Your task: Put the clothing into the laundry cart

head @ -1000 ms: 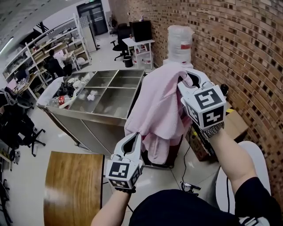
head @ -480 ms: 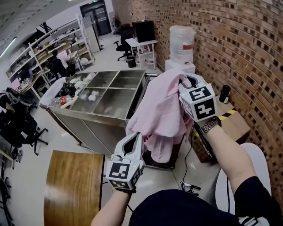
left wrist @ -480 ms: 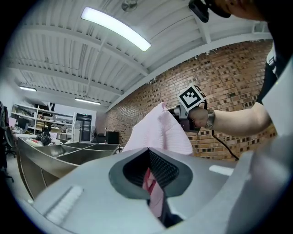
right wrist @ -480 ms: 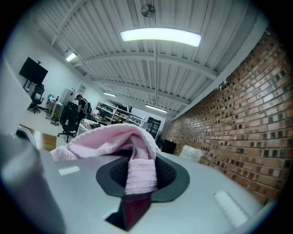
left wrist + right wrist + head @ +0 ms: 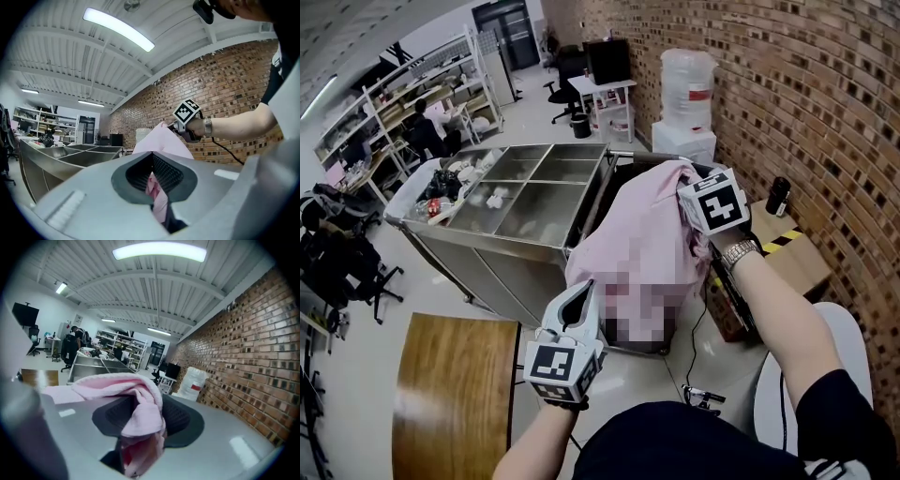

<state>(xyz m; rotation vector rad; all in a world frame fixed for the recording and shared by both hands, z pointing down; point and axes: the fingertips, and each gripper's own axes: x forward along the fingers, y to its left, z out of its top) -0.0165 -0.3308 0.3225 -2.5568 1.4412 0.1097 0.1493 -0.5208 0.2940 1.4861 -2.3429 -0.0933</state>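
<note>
Two grippers: left gripper (image 5: 583, 295) jaws clamp pink garment (image 5: 642, 234); right gripper (image 5: 140, 413) jaws opening, cloth between.
Risk: cloth snags there, drops to floor (image 5: 727, 352).

Bright, even light falls from ceiling strip lamps (image 5: 118, 29) high above the left gripper (image 5: 152, 174), one glaring white. Both gripper views bulge and darken at the edges; the gripper's near body is soft.

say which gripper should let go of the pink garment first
Right. The right gripper sits atop the pink garment, jaws opening around cloth; the left gripper clamps the lower edge and could guide it.
</note>
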